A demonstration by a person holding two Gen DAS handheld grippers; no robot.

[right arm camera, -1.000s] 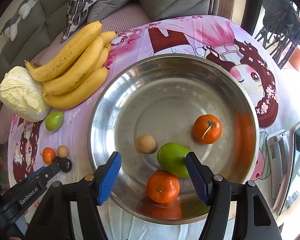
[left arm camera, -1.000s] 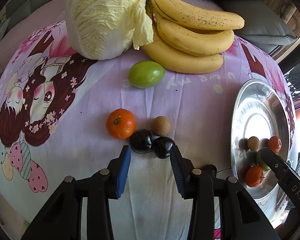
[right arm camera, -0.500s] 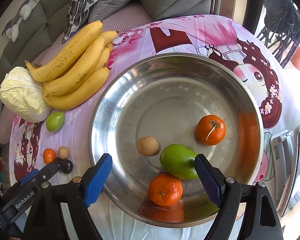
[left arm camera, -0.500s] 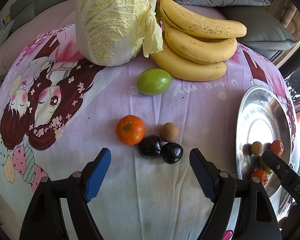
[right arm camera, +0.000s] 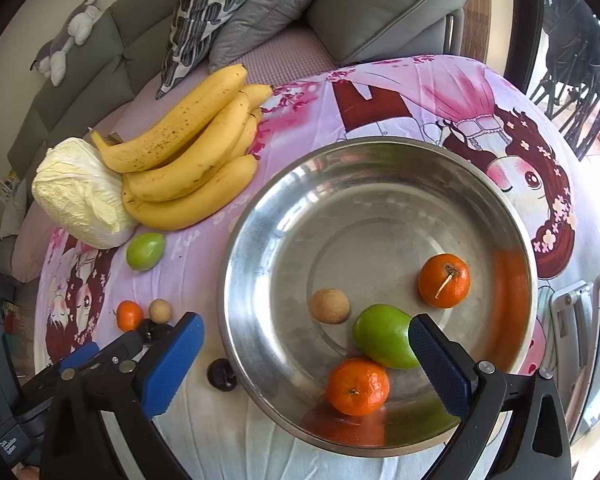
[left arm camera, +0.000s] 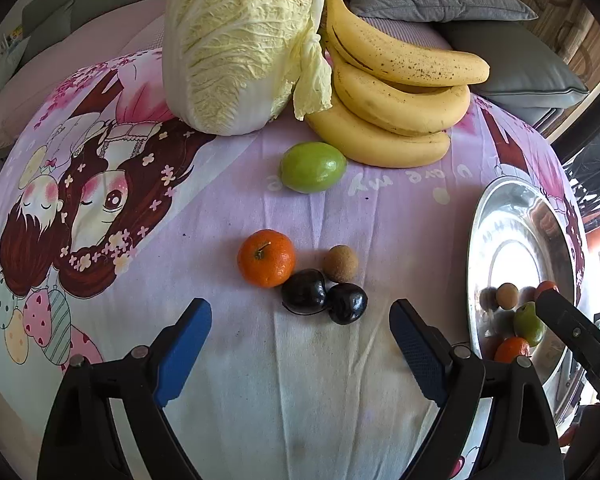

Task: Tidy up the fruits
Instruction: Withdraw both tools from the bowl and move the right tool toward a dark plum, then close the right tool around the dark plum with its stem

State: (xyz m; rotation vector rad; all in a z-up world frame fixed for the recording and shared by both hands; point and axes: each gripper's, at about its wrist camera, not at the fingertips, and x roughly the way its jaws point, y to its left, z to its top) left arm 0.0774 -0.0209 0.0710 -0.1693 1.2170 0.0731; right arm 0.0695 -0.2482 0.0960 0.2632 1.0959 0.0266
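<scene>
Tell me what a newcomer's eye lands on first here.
The big pale napa cabbage and the bunch of yellow bananas at the far edge of the pink cartoon-print cloth. Then the wide shiny steel bowl holding two oranges, a green fruit and a small brown one.

The left gripper's finger [right arm camera: 100,354] hides most of the dark fruits [right arm camera: 156,330]; the cabbage [left arm camera: 240,40] runs off the top edge.

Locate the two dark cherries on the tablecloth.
In the left wrist view, the cherries lie side by side just ahead of the open left gripper, touching the orange and the small brown fruit.
</scene>
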